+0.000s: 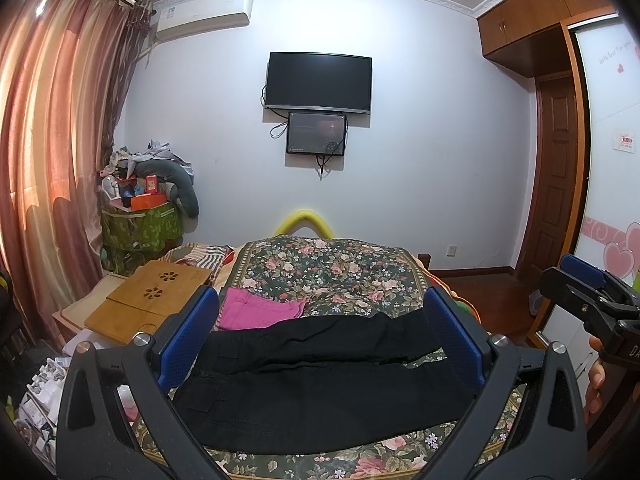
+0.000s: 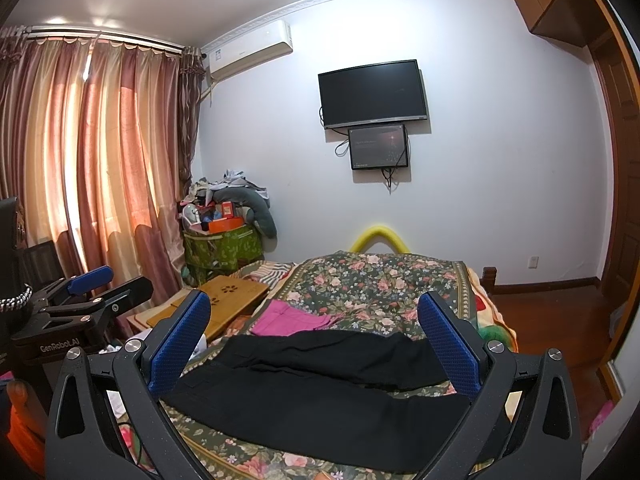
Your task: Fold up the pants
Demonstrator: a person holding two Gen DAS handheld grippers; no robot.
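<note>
Bedroom with a floral bed (image 1: 332,268); from the left wrist view, black pants (image 1: 320,384) lie flat across it, long axis left-right, pink shorts (image 1: 256,312) just behind. Left hand-held gripper (image 1: 320,340) spread wide, holding nothing.

Right wrist view: same pants (image 2: 320,396), right hand-held gripper (image 2: 316,344) spread too; "GenRobot.AI" on the other one.

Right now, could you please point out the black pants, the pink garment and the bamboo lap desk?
black pants (image 1: 320,396), left wrist view, middle of the near leg.
pink garment (image 1: 256,312), left wrist view, centre of fabric.
bamboo lap desk (image 2: 232,296), right wrist view, top surface.
</note>
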